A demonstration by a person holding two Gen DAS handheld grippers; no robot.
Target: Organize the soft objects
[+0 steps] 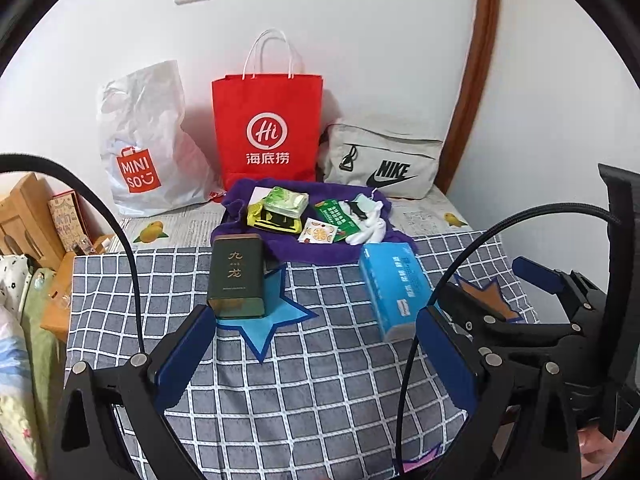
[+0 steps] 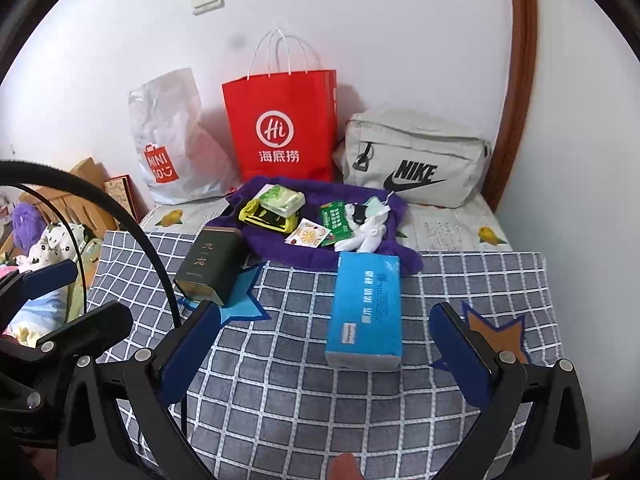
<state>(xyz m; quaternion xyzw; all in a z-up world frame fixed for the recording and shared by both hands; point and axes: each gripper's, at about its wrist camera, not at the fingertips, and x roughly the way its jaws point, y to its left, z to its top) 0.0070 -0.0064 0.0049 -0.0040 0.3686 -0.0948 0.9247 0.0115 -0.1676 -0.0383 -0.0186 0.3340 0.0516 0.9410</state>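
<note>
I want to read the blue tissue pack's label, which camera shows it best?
The right wrist view: the blue tissue pack lies near centre, its top face square-on. The left wrist view shows it off to the right, skewed.

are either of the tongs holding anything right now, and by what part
Nothing is held. The left tongs and right tongs are both open above the checked cloth, short of the tin and tissue pack.

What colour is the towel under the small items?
Purple towel; it shows best in the right wrist view.
</note>
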